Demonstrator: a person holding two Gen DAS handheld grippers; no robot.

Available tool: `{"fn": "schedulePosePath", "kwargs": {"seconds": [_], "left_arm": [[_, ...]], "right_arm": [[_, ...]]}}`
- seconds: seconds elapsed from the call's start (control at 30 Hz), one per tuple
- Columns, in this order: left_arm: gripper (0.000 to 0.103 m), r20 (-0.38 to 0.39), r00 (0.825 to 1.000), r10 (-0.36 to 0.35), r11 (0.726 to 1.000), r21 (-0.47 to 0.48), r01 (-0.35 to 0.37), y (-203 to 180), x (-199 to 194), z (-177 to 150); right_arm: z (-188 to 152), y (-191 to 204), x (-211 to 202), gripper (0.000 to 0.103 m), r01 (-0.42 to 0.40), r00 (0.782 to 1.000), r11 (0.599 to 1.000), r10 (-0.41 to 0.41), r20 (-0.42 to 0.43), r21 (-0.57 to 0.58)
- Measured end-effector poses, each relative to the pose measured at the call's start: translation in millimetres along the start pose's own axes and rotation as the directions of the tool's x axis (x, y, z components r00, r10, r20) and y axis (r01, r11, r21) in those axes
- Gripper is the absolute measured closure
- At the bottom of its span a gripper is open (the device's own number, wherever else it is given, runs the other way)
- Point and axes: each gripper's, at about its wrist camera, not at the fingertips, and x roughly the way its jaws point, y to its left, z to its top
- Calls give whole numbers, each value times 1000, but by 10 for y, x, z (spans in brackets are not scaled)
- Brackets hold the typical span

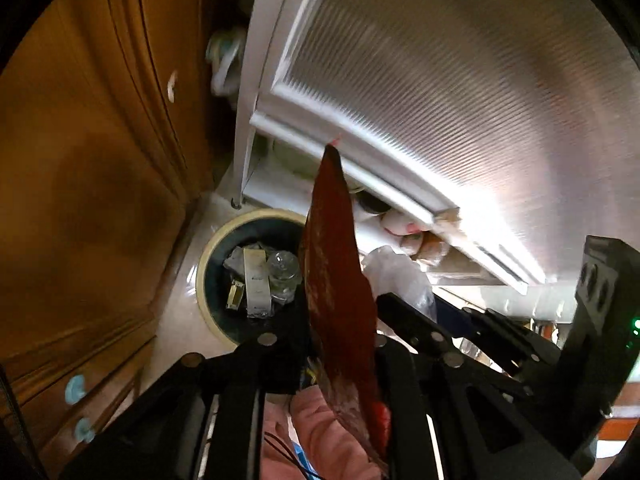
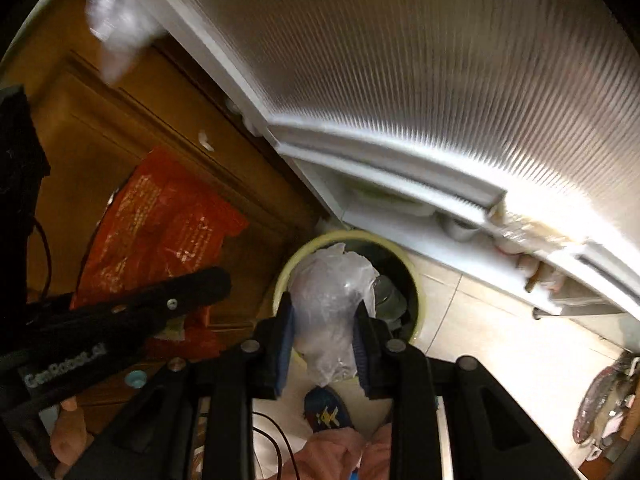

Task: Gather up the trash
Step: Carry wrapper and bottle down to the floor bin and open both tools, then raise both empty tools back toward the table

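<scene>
Both views are dim and warm, with glare on the ribbed door (image 1: 460, 92), motion blur, dark cabinets (image 1: 88, 184) and fisheye bending at the black edges.

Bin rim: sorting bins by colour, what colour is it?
Pale yellow rim, dark inside; right wrist view.

Wooden cabinets (image 1: 92, 184), ribbed glass door (image 1: 460, 92), tiled floor (image 2: 500, 344)
</scene>
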Motion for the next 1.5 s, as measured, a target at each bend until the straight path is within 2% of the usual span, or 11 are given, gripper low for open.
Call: {"fn": "schedulePosePath", "kwargs": {"seconds": [0.03,0.13,0.2,0.27,0.37,0.47,0.77,0.97,1.07,1.3,1.5], "left_arm": [[91,-2,1000,1,1000,-3,-1,54,91,-14],[77,-9,1000,0,1000,-14,0,171,351,-17],[56,-18,1000,-8,1000,-20,8,281,533,-2],[40,-23,1000,10,1000,-26,-11,358,675,8],[33,-23,999,43,998,-41,-44,442,791,16],[22,-17,997,69,995,-74,-70,519,830,13],[20,1,996,88,991,-103,-88,571,861,-105],[20,30,996,80,992,-100,-76,393,595,-188],[20,44,995,84,993,-90,-80,260,297,-218],[20,100,991,92,995,-53,-87,-184,-753,-313],[20,181,973,146,989,-29,-143,-505,-1812,-411]], "right_arm": [[-3,-44,151,76,-2,1000,1000,2,-11,-3],[-49,-150,505,74,-9,999,1000,9,-38,-18],[-70,-222,673,72,-20,998,1000,19,-58,-11],[-82,-312,820,63,-55,996,998,55,-75,4],[-98,-372,1017,53,-41,995,999,41,-94,-4],[-119,-409,1144,53,-32,994,999,31,-107,-5],[-233,-391,1222,52,-35,994,999,31,-105,-38],[-260,-319,863,52,-17,998,998,14,-69,-53],[-234,-267,552,52,-7,999,998,4,-50,-56],[-81,22,-395,53,-6,1000,998,7,6,-70],[43,383,-1277,53,-23,998,989,31,50,-146]]}}
